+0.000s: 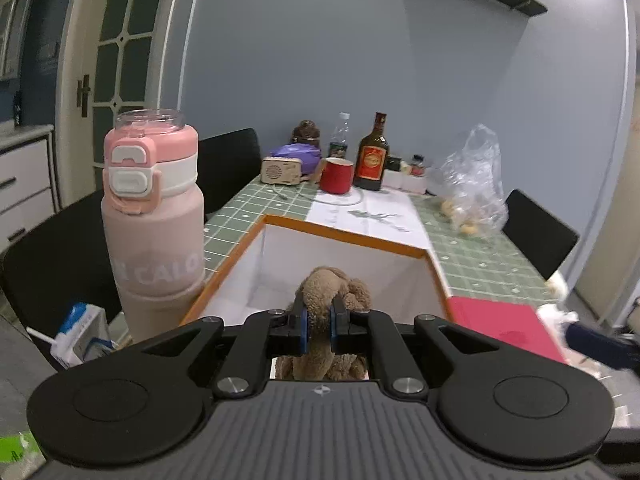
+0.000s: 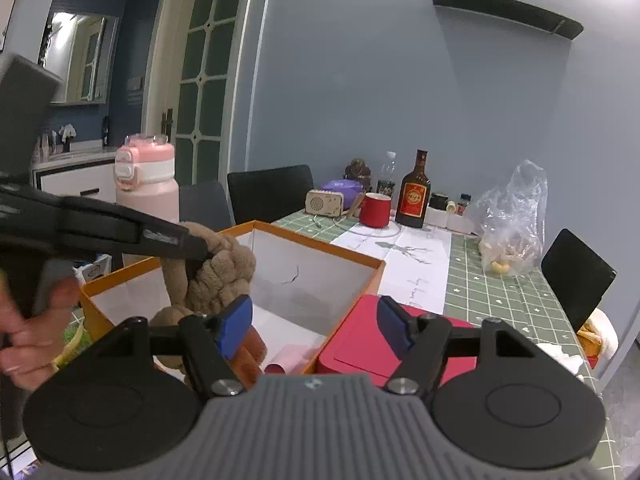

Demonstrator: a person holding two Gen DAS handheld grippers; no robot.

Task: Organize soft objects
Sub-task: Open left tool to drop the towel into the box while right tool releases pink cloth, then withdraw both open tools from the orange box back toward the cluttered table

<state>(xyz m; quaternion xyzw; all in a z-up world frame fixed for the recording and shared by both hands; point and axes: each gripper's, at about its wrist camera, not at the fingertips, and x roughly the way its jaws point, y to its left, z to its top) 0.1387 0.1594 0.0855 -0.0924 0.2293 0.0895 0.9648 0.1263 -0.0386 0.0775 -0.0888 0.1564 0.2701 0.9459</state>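
My left gripper (image 1: 319, 312) is shut on a brown plush toy (image 1: 334, 286) and holds it over the open orange-rimmed white box (image 1: 344, 236). In the right wrist view the left gripper (image 2: 192, 256) comes in from the left, holding the plush toy (image 2: 224, 276) above the box (image 2: 316, 248). My right gripper (image 2: 314, 320) is open and empty, above the box's near right corner and a red box (image 2: 360, 344). A pink roll (image 2: 286, 362) lies on the box floor.
A tall pink bottle (image 1: 154, 216) stands left of the box. At the table's far end are a red mug (image 1: 337, 174), a dark bottle (image 1: 372, 160), a small radio (image 1: 281, 170) and a plastic bag (image 1: 472, 184). Black chairs (image 1: 538, 232) surround the green-tiled table (image 1: 472, 256).
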